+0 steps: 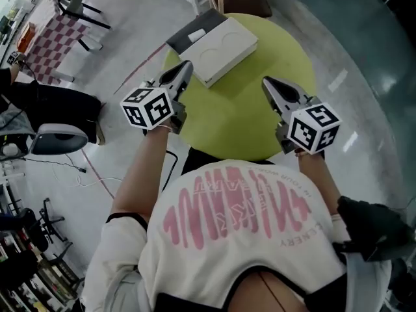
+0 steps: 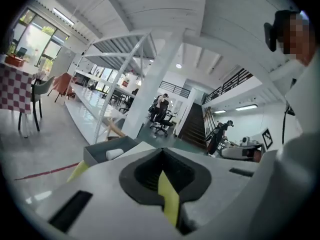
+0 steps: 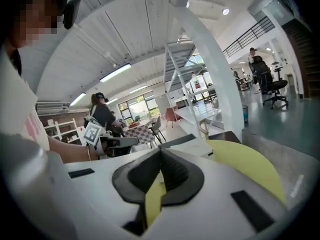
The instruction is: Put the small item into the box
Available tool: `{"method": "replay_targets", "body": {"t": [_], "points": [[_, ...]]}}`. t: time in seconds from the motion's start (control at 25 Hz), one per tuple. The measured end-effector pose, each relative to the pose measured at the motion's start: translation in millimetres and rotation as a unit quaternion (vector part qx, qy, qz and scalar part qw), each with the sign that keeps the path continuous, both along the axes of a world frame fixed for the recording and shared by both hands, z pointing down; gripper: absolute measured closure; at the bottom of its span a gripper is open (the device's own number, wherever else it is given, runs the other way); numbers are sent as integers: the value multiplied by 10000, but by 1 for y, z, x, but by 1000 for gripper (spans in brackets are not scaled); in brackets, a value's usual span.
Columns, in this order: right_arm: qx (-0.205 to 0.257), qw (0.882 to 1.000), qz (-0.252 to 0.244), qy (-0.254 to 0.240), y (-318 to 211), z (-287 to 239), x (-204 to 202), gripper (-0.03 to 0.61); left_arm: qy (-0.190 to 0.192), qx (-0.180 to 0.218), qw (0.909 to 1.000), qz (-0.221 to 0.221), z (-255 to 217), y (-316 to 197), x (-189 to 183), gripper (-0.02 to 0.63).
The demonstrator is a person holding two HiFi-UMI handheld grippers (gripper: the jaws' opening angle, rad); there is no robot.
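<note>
My left gripper and right gripper are both pressed together, empty, above the round green table. The small white item lies inside the grey box.

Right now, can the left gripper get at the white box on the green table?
Probably yes. The left gripper hangs just short of the white box, pointing toward it, with only bare green table between. Its jaws are shut with nothing in them, so it would need to open first.
</note>
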State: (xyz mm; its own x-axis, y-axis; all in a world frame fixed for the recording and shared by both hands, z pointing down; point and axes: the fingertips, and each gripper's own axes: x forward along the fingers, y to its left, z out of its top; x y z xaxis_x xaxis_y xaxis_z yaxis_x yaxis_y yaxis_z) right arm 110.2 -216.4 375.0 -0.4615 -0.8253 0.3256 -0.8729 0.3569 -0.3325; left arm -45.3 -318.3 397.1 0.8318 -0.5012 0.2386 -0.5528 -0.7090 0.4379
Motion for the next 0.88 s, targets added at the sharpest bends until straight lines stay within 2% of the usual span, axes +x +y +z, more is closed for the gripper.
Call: {"method": "replay_targets", "body": {"t": [0.12,0.28,0.4,0.64,0.88], "points": [[253,9988,-355,-206,-5,-26,-16,572,76,386,9992,-67,-34,31,-6,606],[899,9911,-987,19,-13,-59,-47,572,-106,917,9955,-205,-64,59,-21,606],[1190,9846,-1260,220,-13,-71,-68,572,-211,1113,9931,-292,-79,73,-32,606],[1085,9846,-1314,396,-11,-66,-83,572,-84,1365,9884,-661,-100,93,-50,606],[997,9855,-1274,514,9,-61,-89,572,56,1313,9876,-856,-100,122,-67,606]]}}
